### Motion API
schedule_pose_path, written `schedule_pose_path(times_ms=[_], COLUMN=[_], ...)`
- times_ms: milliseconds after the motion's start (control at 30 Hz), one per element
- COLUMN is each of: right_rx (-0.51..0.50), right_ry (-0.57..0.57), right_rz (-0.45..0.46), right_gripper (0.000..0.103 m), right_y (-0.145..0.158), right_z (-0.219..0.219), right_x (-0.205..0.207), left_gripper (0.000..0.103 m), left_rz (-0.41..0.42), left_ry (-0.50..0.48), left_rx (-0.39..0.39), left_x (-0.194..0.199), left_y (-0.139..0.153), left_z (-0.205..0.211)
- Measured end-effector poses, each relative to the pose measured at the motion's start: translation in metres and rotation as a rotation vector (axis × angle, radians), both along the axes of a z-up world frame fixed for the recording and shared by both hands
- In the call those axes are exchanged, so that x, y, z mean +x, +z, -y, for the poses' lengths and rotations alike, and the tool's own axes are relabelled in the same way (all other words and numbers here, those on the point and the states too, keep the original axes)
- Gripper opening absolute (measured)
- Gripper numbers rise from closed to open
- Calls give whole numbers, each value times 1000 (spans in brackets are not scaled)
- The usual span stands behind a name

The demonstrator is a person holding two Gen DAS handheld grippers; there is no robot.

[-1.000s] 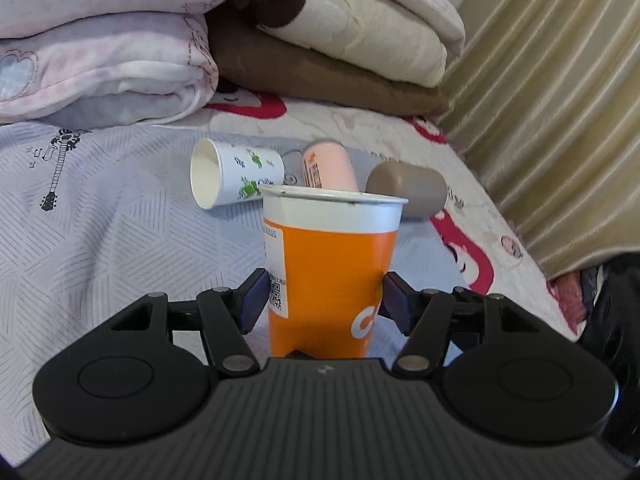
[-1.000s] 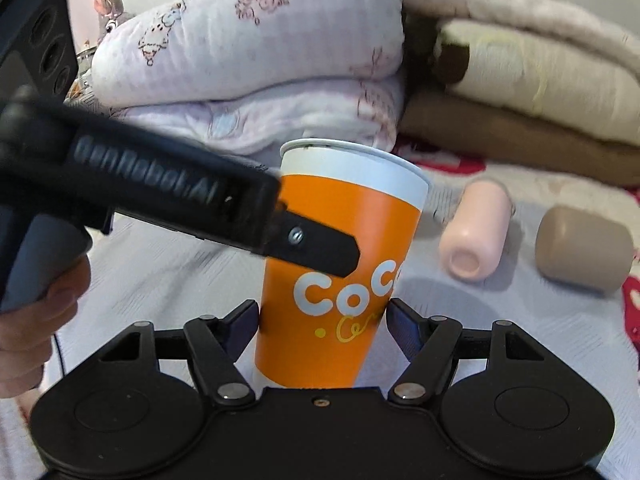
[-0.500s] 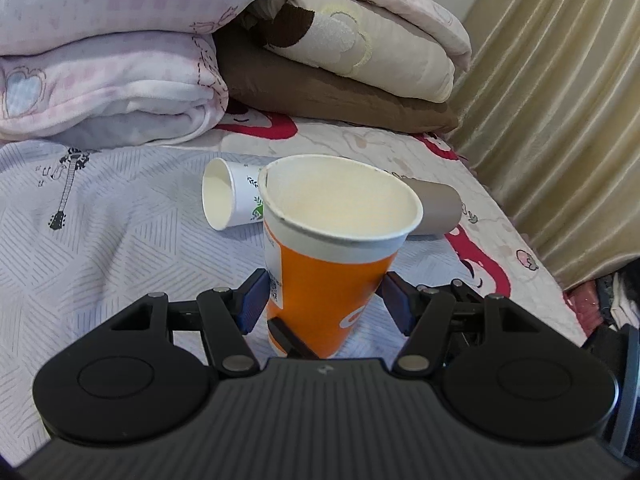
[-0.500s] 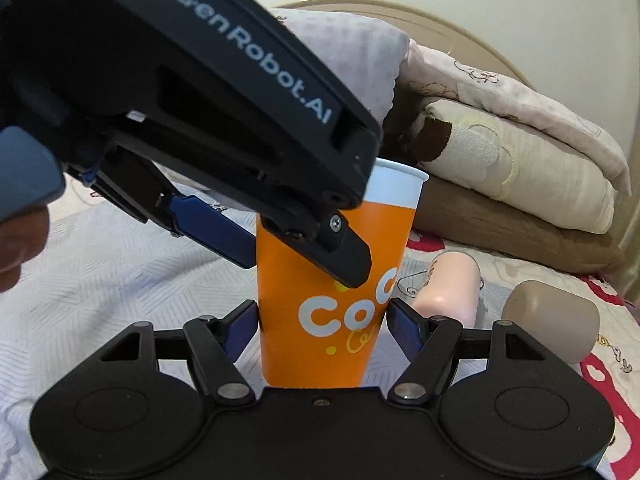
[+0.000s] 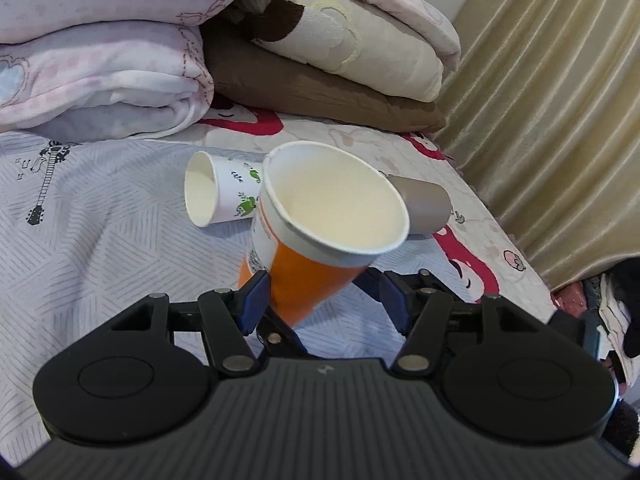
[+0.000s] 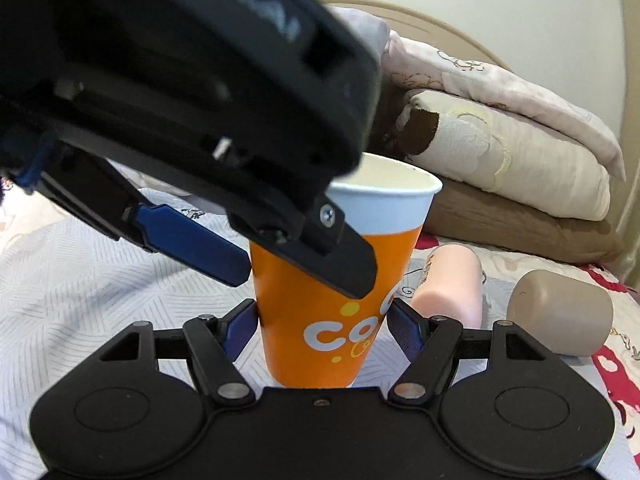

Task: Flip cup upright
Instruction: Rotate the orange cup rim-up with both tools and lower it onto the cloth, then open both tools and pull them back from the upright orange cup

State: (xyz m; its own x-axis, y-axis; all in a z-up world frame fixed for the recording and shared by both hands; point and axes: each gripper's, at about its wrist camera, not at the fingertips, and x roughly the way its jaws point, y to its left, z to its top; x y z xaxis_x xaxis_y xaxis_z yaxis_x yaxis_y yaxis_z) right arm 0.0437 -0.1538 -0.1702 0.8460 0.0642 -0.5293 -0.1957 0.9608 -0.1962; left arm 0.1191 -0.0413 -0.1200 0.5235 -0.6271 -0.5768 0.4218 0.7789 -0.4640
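Observation:
An orange paper cup with a white rim (image 5: 320,240) stands mouth up on the bed; it also shows in the right wrist view (image 6: 336,280). My right gripper (image 6: 320,326) has a pad against each side of the cup's lower body and is shut on it. My left gripper (image 5: 320,296) is open and above the cup, looking down into its mouth, with its pads apart from the cup's sides. In the right wrist view the left gripper (image 6: 304,264) hangs over the cup from the upper left.
A white cup with green leaf print (image 5: 220,196) lies on its side behind the orange cup. A pink cup (image 6: 450,284) and a taupe cup (image 6: 560,312) lie on their sides to the right. Folded blankets (image 5: 120,60) are stacked behind. A curtain (image 5: 560,120) hangs on the right.
My left gripper has risen and tilted downward over the orange cup, so its mouth now shows from above. The right gripper stays on the cup.

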Motion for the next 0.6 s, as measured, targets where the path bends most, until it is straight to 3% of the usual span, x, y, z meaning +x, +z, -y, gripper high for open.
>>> schedule_pose_path(times_ms=[267, 600], right_rx=[45, 10], right_ry=[-11, 12], right_rz=[-25, -38], right_gripper=[76, 77], right_y=[3, 6], right_z=[8, 2], right_x=[4, -1], left_gripper=[58, 60], left_rz=[-32, -65], left_ry=[3, 18], left_rx=[19, 41], left_x=[-1, -4], left_y=[-3, -1], left_z=[2, -2])
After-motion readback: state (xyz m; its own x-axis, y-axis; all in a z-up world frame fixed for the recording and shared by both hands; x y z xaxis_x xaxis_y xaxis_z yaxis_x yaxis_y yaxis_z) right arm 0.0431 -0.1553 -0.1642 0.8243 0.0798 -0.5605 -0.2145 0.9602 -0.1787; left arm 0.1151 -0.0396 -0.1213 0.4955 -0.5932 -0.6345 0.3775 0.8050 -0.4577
